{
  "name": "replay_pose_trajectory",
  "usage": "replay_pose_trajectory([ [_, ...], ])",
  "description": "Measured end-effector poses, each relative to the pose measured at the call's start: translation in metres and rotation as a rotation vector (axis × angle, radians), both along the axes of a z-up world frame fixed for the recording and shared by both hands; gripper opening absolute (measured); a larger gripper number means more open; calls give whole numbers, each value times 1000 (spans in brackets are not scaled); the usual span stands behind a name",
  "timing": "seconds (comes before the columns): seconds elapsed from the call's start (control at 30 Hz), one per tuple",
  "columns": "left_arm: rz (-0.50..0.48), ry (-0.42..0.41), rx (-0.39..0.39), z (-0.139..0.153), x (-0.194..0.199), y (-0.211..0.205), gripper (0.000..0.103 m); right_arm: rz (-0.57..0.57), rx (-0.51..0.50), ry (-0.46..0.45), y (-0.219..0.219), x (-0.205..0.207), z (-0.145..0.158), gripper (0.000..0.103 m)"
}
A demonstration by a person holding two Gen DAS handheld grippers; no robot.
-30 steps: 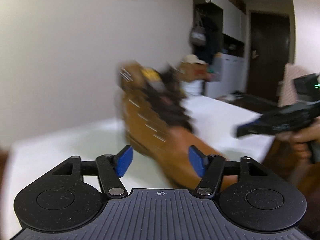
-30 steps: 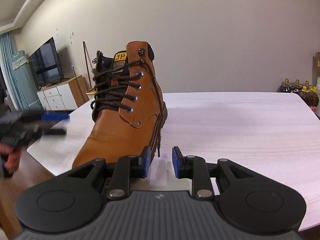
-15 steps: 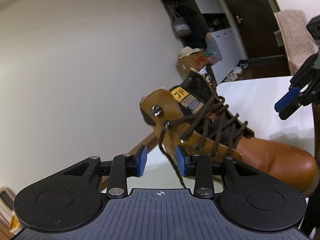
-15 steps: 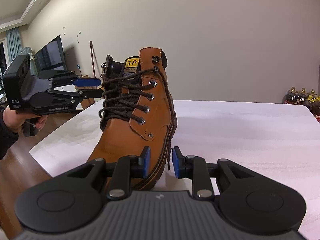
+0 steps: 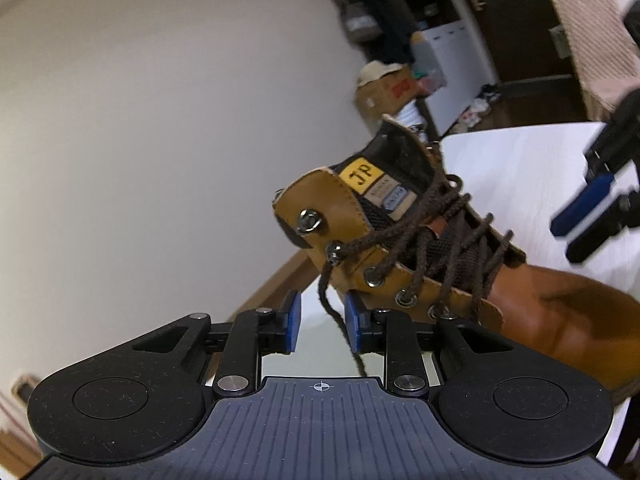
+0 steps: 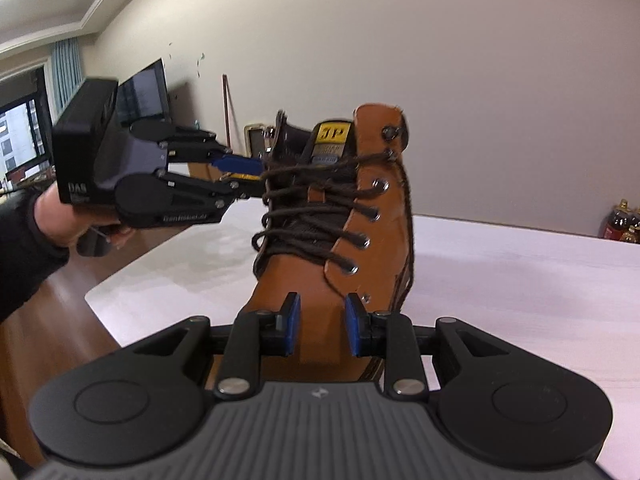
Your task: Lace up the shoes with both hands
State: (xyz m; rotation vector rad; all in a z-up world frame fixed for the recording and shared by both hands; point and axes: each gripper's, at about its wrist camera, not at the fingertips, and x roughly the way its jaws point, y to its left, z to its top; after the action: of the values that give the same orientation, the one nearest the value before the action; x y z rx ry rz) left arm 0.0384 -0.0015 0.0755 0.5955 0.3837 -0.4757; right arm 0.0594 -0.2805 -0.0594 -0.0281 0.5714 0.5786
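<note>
Boot laced to its upper hooks; top hook and knot remain.
Left claw (image 5: 320,326) closing around the loose lace end (image 5: 334,312); right claw (image 6: 320,326) part-spread, pinching nothing, low before the boot (image 6: 340,220) on the counter (image 6: 520,272).

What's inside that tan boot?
The boot shows a dark padded tongue with a yellow JP tag behind crossed brown laces. Deeper inside is hidden by collar, tongue and laces.

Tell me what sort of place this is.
Probably a home living and dining room: a television by curtains, a white table with a boot, and a door beside cupboards.
</note>
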Motion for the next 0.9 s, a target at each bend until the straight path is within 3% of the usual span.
replay_pose_trajectory([
  [0.1, 18, 19, -4, 3, 1, -3, 12, -2, 0, 20, 5, 1, -1, 27],
  [0.2, 15, 22, 4, 5, 2, -5, 11, 3, -7, 25, 8, -1, -1, 28],
  [0.9, 12, 35, 14, 6, 13, 0, 10, 16, -29, 58, 13, -3, -6, 29],
])
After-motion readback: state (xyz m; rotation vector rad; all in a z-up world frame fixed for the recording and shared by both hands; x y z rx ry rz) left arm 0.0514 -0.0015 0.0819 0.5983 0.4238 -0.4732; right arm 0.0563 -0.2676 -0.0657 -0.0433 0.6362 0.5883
